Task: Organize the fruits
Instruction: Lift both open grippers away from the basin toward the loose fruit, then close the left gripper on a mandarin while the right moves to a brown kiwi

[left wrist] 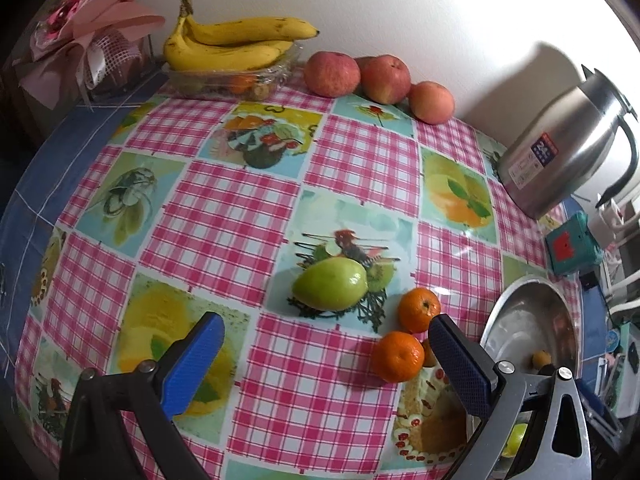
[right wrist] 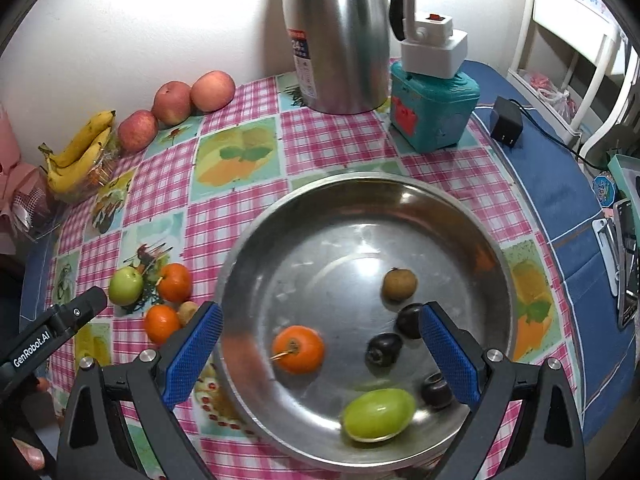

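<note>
1. The right gripper [right wrist: 320, 344] is hanging over the steel bowl [right wrist: 248, 248], fingers spread wide and holding nothing. Beneath it an orange [right wrist: 298, 349], a blurred green fruit [right wrist: 378, 414], three dark fruits and a brown one are lying in the bowl; the blur suggests the green one was just let go.
2. The left gripper [left wrist: 326, 360] is hovering with its jaws released over the checked tablecloth [left wrist: 224, 220], near two loose oranges [left wrist: 398, 356] and a green apple [left wrist: 330, 290] just beside the bowl.
3. Next, I judge, the left fingers need closing around the nearest orange and carrying it rightward into the bowl.
4. Far back, apples [left wrist: 332, 74] and bananas [left wrist: 236, 42] are waiting by the wall.
</note>
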A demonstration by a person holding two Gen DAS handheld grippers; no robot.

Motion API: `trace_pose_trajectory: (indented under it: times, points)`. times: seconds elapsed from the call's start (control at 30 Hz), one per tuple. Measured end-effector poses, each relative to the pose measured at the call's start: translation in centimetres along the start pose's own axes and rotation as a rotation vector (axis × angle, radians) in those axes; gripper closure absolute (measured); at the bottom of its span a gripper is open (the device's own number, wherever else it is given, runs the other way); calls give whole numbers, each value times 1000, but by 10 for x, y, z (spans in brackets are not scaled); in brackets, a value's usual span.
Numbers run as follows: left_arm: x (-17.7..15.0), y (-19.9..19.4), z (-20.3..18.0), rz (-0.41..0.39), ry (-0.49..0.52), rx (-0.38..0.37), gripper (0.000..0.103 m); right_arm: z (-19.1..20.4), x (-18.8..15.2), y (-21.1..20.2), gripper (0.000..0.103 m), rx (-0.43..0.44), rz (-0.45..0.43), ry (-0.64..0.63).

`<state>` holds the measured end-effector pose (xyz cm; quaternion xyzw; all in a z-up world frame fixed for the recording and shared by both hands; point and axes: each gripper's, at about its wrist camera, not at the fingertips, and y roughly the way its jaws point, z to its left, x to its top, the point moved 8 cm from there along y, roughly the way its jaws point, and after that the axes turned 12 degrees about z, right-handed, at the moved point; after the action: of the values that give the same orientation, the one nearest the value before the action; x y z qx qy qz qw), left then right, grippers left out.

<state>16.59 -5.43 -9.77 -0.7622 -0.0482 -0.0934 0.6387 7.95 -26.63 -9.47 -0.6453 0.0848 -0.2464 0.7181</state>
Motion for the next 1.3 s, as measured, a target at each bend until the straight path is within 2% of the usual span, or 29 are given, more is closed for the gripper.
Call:
trace_pose_trajectory:
  times: [0.33,0.5,0.63,0.8,0.9,1.1,1.3]
  points:
    - [13,-4,34,-20,-78,13,0,54,-1,10,4,30,36,-84]
    - [14,1,45,-7,-137,-23,0,62,-1,24,4,6,64,-119]
    - [8,11,33,43,-107,-73,0,65,1,28,4,-13,72,-149]
    - [-4,29,15,110,-59,-60,1,62,-2,32,4,-21,86,-153]
    - [-7,34,6,117,-33,-63,2,56,-4,32,4,-27,92,-146]
    - [-8,37,-16,113,19,-102,13,41,-2,29,4,-31,85,-105]
    - [-13,42,-37,132,85,-84,27,30,1,23,4,-32,68,-67]
